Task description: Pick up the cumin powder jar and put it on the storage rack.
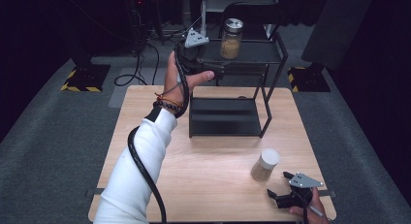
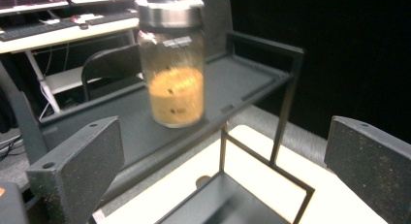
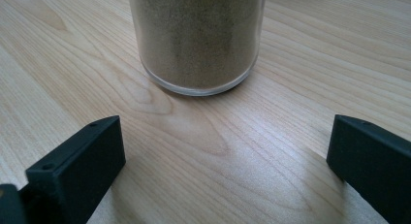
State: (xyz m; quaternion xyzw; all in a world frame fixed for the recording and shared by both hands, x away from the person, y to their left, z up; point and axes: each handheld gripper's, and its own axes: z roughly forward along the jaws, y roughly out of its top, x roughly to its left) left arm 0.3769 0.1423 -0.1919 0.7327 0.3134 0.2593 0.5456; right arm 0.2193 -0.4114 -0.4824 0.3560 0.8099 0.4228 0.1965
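Note:
A glass jar with a metal lid (image 1: 231, 38) (image 2: 173, 73), about half full of orange-brown powder, stands on the top shelf (image 1: 254, 52) (image 2: 242, 83) of a black two-tier rack. My left gripper (image 1: 219, 72) (image 2: 225, 132) is held in the air at the shelf's left end, open, a short way back from that jar with nothing between its jaws. A second jar (image 1: 265, 165) (image 3: 196, 35), filled with tan powder and capped with a pale lid, stands on the wooden table (image 1: 208, 170). My right gripper (image 1: 278, 184) (image 3: 225, 132) rests low just in front of it, open and apart from it.
The rack's lower tray (image 1: 223, 118) sits on the table's far middle and holds nothing. Behind the table are a black chair (image 1: 252, 13), floor cables (image 1: 140, 69) and yellow-striped stand bases (image 1: 85, 78). A desk with a keyboard (image 2: 53, 27) shows in the left gripper view.

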